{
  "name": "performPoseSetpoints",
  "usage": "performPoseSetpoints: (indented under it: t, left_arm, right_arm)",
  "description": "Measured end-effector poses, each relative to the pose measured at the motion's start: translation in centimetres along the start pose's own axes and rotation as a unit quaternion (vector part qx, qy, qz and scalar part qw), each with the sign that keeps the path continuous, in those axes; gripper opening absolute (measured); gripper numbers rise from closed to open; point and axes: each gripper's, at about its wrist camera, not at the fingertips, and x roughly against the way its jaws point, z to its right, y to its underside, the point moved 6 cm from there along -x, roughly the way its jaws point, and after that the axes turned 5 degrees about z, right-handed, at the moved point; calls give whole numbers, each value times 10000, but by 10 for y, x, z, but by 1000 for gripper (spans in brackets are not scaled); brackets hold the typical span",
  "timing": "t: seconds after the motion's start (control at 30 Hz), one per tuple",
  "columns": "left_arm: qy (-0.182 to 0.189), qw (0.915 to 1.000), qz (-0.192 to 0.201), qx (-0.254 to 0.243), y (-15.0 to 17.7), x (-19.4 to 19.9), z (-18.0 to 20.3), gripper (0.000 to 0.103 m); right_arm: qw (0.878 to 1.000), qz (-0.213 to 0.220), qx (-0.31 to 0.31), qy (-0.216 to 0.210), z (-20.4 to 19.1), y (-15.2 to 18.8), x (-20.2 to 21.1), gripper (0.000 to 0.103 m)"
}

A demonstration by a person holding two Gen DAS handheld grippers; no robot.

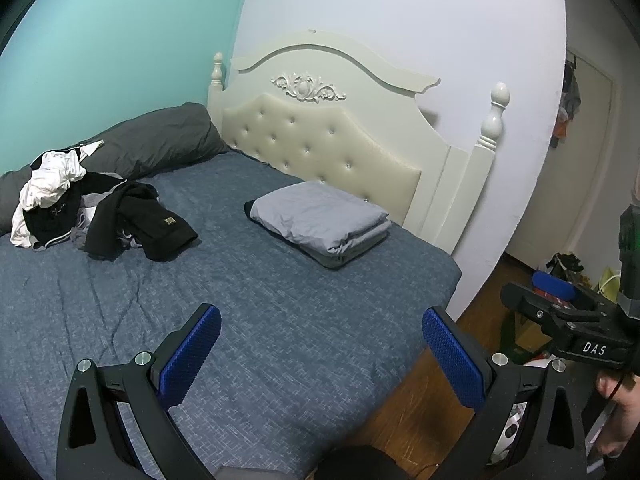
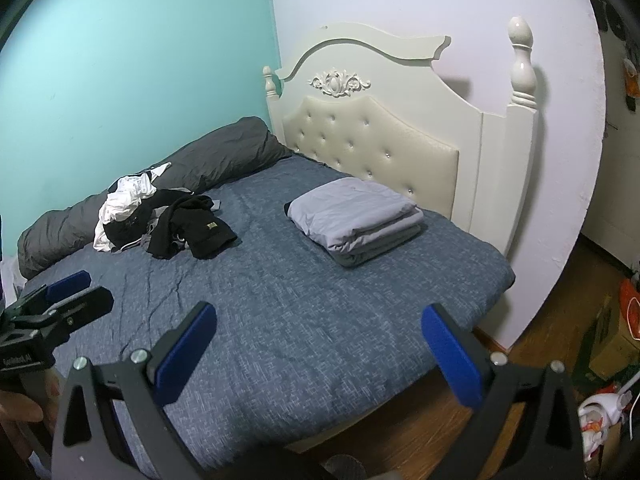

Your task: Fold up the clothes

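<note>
Both tools spread and empty, right tool marked "DAS", clothes pile

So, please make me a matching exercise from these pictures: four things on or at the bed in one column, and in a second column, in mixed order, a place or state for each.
Things:
1. folded grey stack
2. pile of black and white clothes
3. dark grey duvet roll
4. left gripper

Places or states:
A. lying along the turquoise wall
B. open, holding nothing, above the near edge of the bed
C. neat, next to the headboard
D. unfolded, in a heap on the far side of the blue sheet

Pairs: 1-C, 2-D, 3-A, 4-B
</note>
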Motion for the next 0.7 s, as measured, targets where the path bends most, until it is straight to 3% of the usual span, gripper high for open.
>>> performPoseSetpoints:
  t: [0.7]
  left_arm:
    - [79, 10000, -31, 1, 1, 0, 3, 103]
  right_arm:
    - [10000, 17, 40, 26, 0, 5, 3, 103]
